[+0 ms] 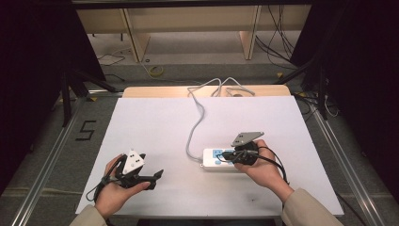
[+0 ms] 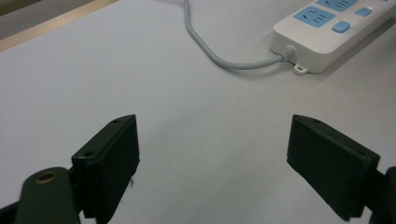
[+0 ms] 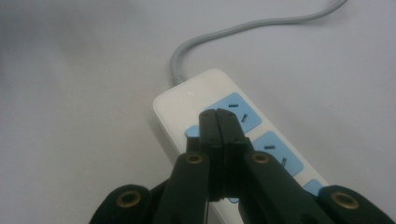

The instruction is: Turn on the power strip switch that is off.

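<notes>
Presently the white power strip [image 1: 221, 159] lies on the white table sheet [image 1: 155, 127], right of centre, its grey cord [image 1: 195, 122] running to the far edge. The right gripper [image 3: 218, 122] has jaws pressed together, empty, tips over the strip's cord-end blue switch. The left gripper [image 2: 212, 154] hangs jaws wide apart, empty, well left of the strip.

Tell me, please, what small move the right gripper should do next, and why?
Probably press straight down. The right gripper, jaws closed together, sits over a small blue switch beside the first socket on the power strip; the left gripper waits open, away from it.
</notes>
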{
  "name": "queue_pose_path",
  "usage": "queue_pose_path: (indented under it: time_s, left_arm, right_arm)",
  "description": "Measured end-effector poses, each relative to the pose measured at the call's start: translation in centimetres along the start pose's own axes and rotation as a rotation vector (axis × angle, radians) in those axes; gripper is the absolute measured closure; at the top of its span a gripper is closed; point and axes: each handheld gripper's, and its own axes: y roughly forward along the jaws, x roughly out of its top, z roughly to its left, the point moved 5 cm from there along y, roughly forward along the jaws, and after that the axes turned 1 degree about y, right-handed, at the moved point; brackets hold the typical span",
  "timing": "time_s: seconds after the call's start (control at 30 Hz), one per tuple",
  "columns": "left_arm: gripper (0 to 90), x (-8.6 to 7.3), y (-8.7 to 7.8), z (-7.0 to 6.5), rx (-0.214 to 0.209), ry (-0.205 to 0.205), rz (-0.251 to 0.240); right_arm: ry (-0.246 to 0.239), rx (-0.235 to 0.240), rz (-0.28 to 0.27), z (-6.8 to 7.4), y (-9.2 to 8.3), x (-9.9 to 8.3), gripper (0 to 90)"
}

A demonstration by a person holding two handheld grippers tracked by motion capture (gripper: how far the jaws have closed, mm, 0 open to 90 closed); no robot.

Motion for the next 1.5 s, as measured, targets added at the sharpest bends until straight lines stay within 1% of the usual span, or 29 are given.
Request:
queue_pose_path:
  time_s: [0.23, 0.37, 0.63, 0.77, 0.8, 0.83, 1.03, 1.37, 1.4, 1.47, 1.5]
  left_arm:
    - [16.7, 0.0, 0.0, 0.0, -0.002, 0.003, 0.004]
    - [16.7, 0.0, 0.0, 0.0, -0.003, -0.001, 0.001]
    - [16.7, 0.0, 0.0, 0.0, -0.006, 0.000, 0.004]
    - [16.7, -0.1, 0.1, 0.0, -0.007, -0.001, 0.004]
    - [16.7, -0.1, 0.1, 0.0, -0.006, -0.001, 0.004]
    - [16.7, 0.0, 0.1, 0.0, -0.006, -0.001, 0.004]
    - [16.7, -0.1, 0.1, 0.0, -0.007, -0.002, 0.004]
    - [16.7, -0.1, 0.1, 0.0, -0.007, -0.003, 0.003]
    - [16.7, -0.1, 0.1, 0.0, -0.007, -0.003, 0.003]
    - [16.7, -0.1, 0.1, 0.0, -0.008, -0.004, 0.002]
    - [16.7, 0.0, 0.1, 0.0, -0.008, -0.004, 0.001]
  right_arm:
    - [0.003, 0.005, 0.020, 0.1, 0.5, 0.1, 90.0]
    - [-0.005, 0.008, 0.034, 0.1, 0.9, 0.2, 90.0]
    - [0.002, 0.017, 0.063, 0.2, 1.8, 0.3, 90.0]
    - [-0.006, 0.020, 0.075, 0.2, 2.1, 0.3, 90.0]
    - [0.002, 0.022, 0.077, 0.2, 2.2, 0.3, 90.0]
    - [-0.006, 0.022, 0.085, 0.2, 2.3, 0.3, 90.0]
    - [-0.002, 0.026, 0.097, 0.3, 2.6, 0.3, 90.0]
    - [-0.015, 0.027, 0.119, 0.3, 3.3, 0.4, 90.0]
    - [-0.024, 0.025, 0.120, 0.3, 3.4, 0.4, 90.0]
    - [-0.024, 0.021, 0.124, 0.3, 3.6, 0.4, 90.0]
    - [-0.028, 0.022, 0.133, 0.4, 3.6, 0.4, 90.0]
